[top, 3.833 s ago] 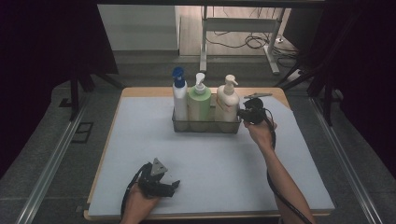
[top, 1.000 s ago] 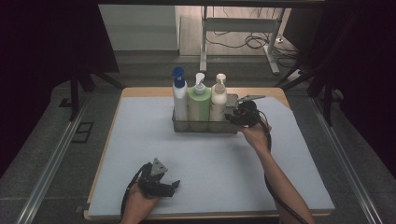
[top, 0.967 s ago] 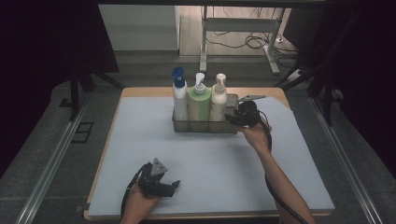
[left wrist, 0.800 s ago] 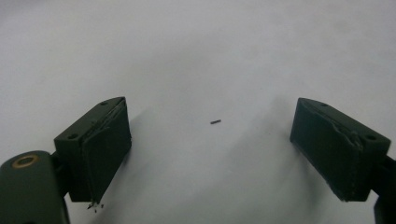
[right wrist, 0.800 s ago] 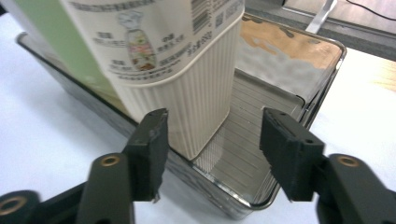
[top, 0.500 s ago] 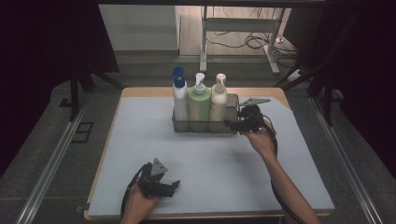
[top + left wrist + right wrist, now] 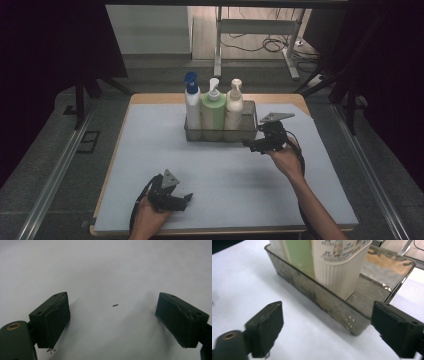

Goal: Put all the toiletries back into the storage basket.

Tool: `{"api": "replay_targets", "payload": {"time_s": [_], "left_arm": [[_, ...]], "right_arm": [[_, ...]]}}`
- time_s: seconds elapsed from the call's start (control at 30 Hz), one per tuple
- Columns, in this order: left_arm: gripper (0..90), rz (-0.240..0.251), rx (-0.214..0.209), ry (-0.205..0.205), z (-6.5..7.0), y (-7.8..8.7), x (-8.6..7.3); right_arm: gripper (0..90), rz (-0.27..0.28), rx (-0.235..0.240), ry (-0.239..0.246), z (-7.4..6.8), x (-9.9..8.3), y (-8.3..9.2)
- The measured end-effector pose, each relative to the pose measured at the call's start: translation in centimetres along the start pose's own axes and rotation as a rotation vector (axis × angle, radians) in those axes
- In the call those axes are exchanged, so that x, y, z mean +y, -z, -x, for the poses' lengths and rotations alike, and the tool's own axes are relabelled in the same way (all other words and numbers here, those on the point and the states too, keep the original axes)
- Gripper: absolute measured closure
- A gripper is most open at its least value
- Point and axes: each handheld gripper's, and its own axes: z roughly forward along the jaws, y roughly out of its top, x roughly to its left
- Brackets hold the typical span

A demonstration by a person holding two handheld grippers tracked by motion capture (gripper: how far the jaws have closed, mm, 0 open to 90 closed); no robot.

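A smoky clear tray stands at the back of the mat and holds three upright pump bottles: a white one with a blue cap, a green one and a cream ribbed one. My right gripper hovers just off the tray's front right corner, open; its jaws have just been opening and nothing is between the pads. In the right gripper view, the cream bottle and the tray's corner lie ahead of the right gripper. My left gripper rests open near the front edge, and in its own view the left gripper faces bare mat.
A pale mat covers the wooden table. The tray's right end, beside the cream bottle, holds nothing. Metal rails run along both sides of the table, and a desk frame with cables stands behind it.
The cream bottle went from beside the tray into it. My right gripper has since let go and drawn back from the tray toward the right front. The left gripper has not moved.
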Motion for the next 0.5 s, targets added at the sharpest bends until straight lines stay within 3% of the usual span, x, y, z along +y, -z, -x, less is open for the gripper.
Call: {"api": "replay_targets", "payload": {"time_s": [0.5], "left_arm": [[12.2,0.000,0.000,0.000,0.0,0.0,0.0]], "right_arm": [[0.0,-0.026,0.001,0.033,-0.5,-2.5,3.5]]}}
